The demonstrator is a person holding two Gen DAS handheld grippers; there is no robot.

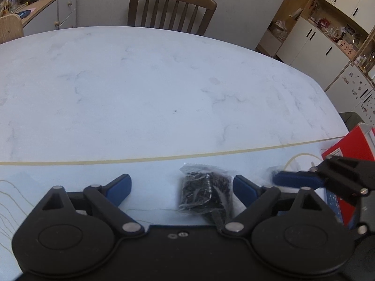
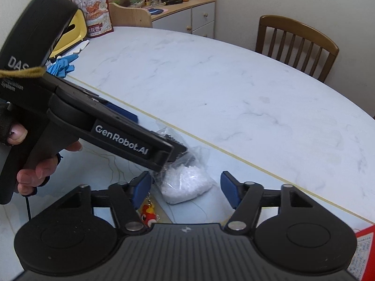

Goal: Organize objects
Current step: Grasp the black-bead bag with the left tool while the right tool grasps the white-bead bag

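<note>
The left hand-held gripper (image 1: 181,188) is hanging wide open and empty over the bag of black pieces (image 1: 205,192) on the counter (image 1: 164,82). Beside that bag, the right hand-held gripper (image 2: 186,188) is straddling the bag of white pieces (image 2: 185,185), open, gripping nothing. Closing probably comes next.

White marble counter (image 1: 140,82), wooden chair (image 1: 171,11) beyond the fingers, grey sideboard (image 2: 187,16), white cabinets (image 1: 311,39), plain wall.

glossy marble-look table (image 1: 140,82), crinkly clear plastic bag (image 1: 204,192), wooden slatted chair (image 1: 171,9)
</note>
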